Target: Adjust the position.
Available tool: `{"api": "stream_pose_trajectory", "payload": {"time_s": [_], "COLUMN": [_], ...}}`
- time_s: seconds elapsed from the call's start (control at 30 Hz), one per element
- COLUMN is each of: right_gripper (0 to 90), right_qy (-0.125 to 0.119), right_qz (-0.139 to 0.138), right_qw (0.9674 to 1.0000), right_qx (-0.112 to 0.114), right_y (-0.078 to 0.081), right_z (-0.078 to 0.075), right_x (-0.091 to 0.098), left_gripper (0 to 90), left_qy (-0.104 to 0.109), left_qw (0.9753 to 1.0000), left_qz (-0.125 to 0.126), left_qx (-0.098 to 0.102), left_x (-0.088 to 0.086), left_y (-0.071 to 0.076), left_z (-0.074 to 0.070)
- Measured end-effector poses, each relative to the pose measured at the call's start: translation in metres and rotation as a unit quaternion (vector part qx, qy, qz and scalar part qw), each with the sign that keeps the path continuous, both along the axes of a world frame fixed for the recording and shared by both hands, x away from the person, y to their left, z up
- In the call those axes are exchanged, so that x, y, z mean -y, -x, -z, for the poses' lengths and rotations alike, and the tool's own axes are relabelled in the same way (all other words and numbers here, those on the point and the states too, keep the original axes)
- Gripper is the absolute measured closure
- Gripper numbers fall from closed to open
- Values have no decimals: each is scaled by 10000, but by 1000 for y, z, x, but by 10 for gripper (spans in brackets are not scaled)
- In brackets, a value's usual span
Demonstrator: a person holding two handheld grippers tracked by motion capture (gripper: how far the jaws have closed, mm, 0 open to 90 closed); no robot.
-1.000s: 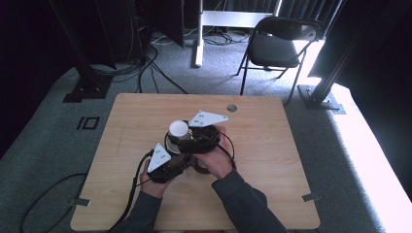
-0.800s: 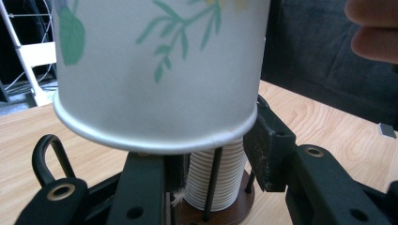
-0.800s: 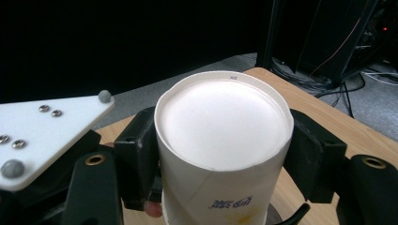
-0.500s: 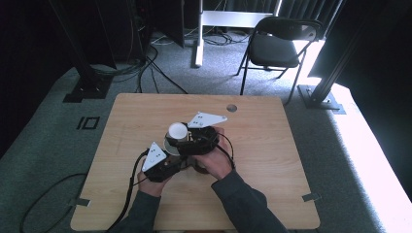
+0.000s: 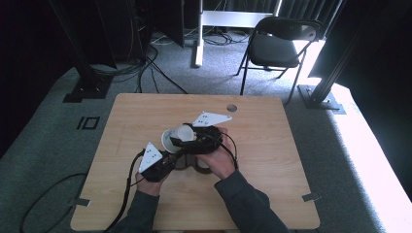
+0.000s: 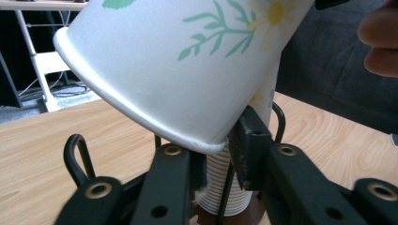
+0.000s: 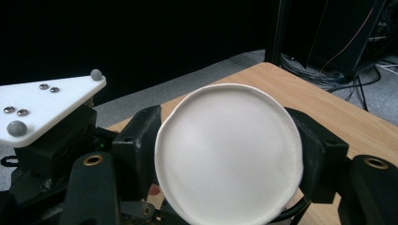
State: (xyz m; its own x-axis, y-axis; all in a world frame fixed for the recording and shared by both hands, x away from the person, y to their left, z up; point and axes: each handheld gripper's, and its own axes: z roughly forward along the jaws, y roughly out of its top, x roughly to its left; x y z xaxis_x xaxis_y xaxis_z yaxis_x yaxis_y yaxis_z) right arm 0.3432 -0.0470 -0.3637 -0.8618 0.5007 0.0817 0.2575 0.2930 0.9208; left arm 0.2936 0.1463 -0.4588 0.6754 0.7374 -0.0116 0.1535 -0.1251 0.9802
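Your right gripper has its fingers clamped on either side of the white paper cup with green leaf and yellow daisy print, held tilted on its side above the middle of the light wooden bench.

Your left gripper sits just below and beside the cup. Its fingers have just been closing, and in the left gripper view they pinch a stack of white cups under the printed cup's rim, with the rim touching them.

From the cup, bare bench runs well out to every edge. The small round hole lies beyond the cup towards the far edge. The black folding chair stands well past that edge.
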Motion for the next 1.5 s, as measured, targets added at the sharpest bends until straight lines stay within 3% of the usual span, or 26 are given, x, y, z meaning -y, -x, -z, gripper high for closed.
{"api": "stream_pose_trajectory", "payload": {"time_s": [0.3, 0.57, 0.77, 1.2, 1.5], "right_gripper": [298, 268, 284, 375, 432], "right_qy": [-59, -81, -35, 6, 35], "right_qz": [19, 242, 123, 50, 107], "right_qw": [10000, 9993, 9984, 9999, 9999], "right_qx": [-39, 269, 554, 101, 52], "right_y": [-2, 0, 6, -2, -2], "right_z": [1, -6, -14, -7, -6], "right_x": [4, 12, 10, 5, 8], "left_gripper": [852, 862, 860, 821, 824], "left_qy": [-188, -175, -201, -15, 62], "left_qw": [9997, 9998, 9998, 9999, 9999], "left_qz": [107, -11, 11, 47, 32], "left_qx": [79, 38, 12, 118, 132], "left_x": [6, 1, 3, -5, -8], "left_y": [2, 1, 1, 2, 3], "left_z": [-1, -1, -2, -8, -11]}}
